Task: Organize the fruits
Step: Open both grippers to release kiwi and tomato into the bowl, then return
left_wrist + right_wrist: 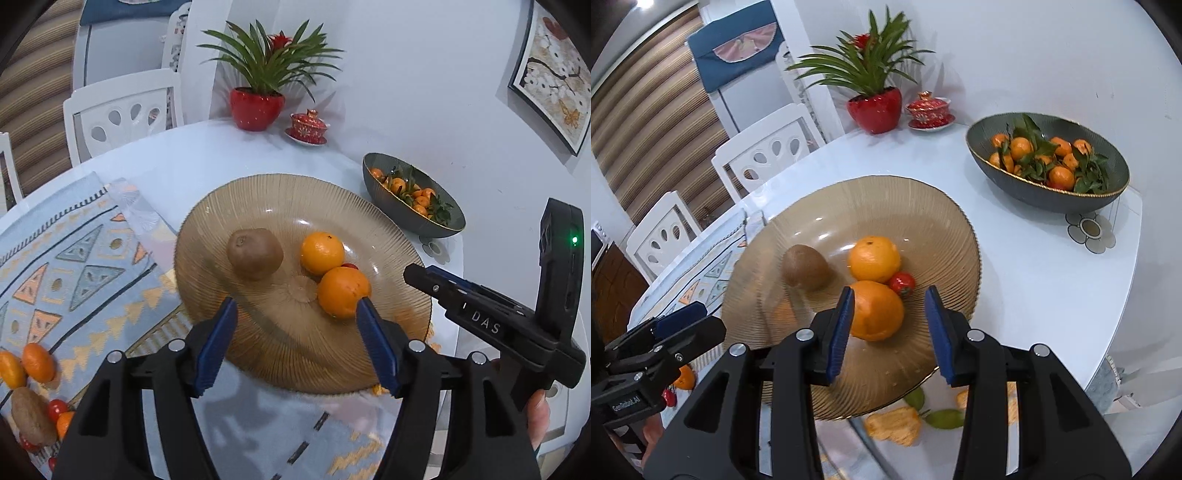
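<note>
White tabletop spreads under the amber glass plate (295,206), where a kiwi (255,253) and two oranges (343,291) sit, and with both my left tongs (297,341) and right tongs (890,332) apart and empty, I judge the loose kiwi (31,415) on the mat soft, best gripped gently across its middle.

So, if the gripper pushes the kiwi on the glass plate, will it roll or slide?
The kiwi is egg-shaped, so it would probably wobble sideways, not roll straight. The glass plate looks smooth and dips toward its centre, so the kiwi may drift toward the oranges. Its fuzzy skin probably gives fair grip.
</note>
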### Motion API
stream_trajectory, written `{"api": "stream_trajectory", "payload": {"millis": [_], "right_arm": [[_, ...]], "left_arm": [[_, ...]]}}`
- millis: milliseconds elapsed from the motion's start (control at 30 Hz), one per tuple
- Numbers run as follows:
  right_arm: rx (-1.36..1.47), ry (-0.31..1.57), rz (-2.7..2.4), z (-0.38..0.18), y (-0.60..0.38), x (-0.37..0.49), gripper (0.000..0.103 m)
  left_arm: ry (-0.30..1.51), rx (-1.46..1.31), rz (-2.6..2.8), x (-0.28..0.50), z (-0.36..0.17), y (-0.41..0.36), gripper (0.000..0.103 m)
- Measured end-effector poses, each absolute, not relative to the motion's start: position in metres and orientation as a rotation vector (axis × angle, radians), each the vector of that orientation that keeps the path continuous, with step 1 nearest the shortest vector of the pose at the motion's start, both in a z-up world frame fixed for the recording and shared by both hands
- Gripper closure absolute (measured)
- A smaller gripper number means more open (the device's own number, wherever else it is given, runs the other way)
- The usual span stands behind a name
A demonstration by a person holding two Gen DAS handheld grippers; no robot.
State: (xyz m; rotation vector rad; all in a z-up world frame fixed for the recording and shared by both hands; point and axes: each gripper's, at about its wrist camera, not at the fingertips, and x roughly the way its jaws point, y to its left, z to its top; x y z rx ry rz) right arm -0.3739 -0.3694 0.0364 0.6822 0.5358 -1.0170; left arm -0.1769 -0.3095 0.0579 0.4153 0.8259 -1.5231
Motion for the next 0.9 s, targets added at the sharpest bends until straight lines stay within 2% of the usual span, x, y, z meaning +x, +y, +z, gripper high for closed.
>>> {"api": "stream_trajectory", "payload": {"millis": [67, 267, 367, 533, 900], "right_arm": [[0.659, 0.537, -1.016, 0.043, -0.36, -0.368, 0.058], [0.609, 0.531, -0.986, 0.061, -0.336, -0.349, 0.057], [0.573, 0.534, -0.972, 0.071, -0.321, -0.336, 0.053], [0.52, 0.54, -0.923, 0.083, -0.292, -0.311, 0.053], [0.45, 0.609, -0.76, 0.069, -0.233, -0.227, 0.053]], "left_arm": [[0.813, 0.4, -1.521, -0.172, 0.064, -0.298, 0.033], [0.774, 0.345, -1.507, -0.152, 0.085, -0.261, 0.032], [0.754, 0.317, -1.493, -0.141, 0.094, -0.241, 0.03], [0.718, 0.262, -1.443, -0.116, 0.11, -0.199, 0.028], [0.645, 0.198, -1.268, -0.049, 0.118, -0.092, 0.027]]}}
